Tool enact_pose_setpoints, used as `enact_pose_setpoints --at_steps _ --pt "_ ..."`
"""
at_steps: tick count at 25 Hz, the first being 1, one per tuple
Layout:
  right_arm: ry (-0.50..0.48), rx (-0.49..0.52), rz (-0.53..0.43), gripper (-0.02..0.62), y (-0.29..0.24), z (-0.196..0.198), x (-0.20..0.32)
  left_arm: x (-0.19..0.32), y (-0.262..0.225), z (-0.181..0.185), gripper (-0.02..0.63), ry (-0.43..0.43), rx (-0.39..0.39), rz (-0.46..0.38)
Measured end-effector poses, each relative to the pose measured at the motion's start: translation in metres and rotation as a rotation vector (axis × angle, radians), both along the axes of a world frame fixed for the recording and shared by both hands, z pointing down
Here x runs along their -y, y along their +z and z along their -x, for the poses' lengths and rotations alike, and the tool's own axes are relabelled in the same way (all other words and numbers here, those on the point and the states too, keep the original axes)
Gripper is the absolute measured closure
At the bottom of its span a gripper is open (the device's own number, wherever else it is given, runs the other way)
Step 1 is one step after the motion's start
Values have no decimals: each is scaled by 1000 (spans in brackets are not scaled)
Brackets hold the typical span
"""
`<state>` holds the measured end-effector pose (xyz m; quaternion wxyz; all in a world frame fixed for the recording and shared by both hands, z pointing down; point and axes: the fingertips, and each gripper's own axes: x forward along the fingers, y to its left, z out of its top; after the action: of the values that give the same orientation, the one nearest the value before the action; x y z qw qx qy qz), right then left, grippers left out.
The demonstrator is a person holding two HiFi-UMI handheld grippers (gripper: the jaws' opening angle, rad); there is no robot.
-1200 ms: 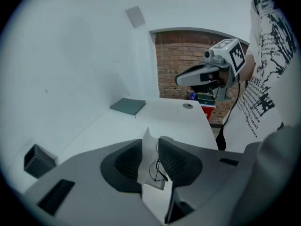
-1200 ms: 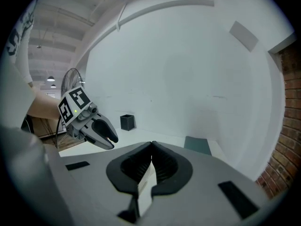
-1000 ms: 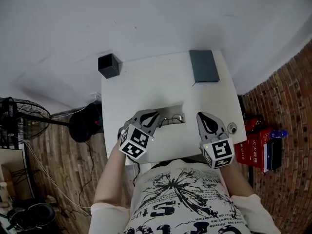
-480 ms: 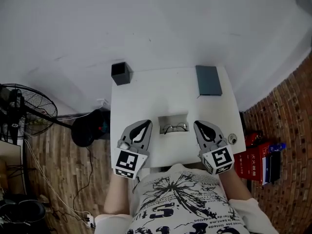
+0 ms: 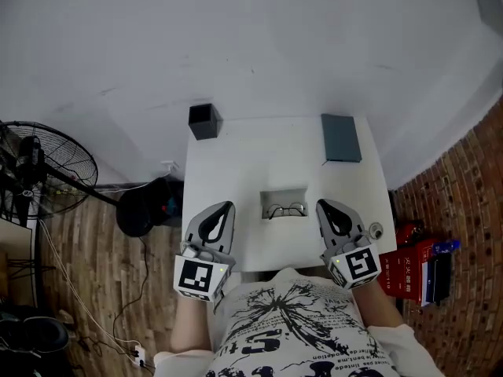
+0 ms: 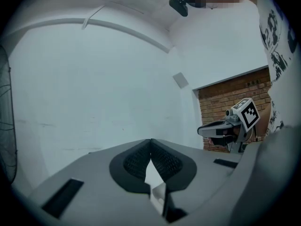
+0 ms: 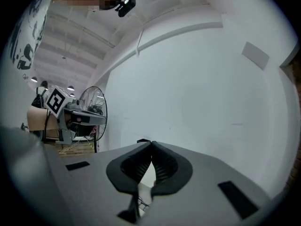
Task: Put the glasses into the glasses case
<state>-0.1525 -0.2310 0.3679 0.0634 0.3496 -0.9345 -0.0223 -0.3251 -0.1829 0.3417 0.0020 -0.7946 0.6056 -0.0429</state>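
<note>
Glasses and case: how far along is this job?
Done: the glasses lie inside the open pale case. In hand: nothing; left gripper and right gripper are shut, empty, either side of it. Left: perhaps only closing the case.

Both hand-held grippers (image 5: 225,206) (image 5: 323,204) closed, empty

a white table (image 5: 236,163) stands against a plain white wall (image 5: 251,38) in soft, even light. wood-plank floor (image 5: 102,265) lies to the table's left, with a black standing fan (image 5: 43,171) on it. a red brick wall (image 5: 471,210) rises at the right, with red boxes (image 5: 409,258) at its foot.
</note>
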Motion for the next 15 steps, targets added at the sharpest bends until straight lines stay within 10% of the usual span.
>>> enact_pose_setpoints --at_steps 15 --pt "-5 -24 11 583 9 -1 6 10 11 -12 592 43 -4 25"
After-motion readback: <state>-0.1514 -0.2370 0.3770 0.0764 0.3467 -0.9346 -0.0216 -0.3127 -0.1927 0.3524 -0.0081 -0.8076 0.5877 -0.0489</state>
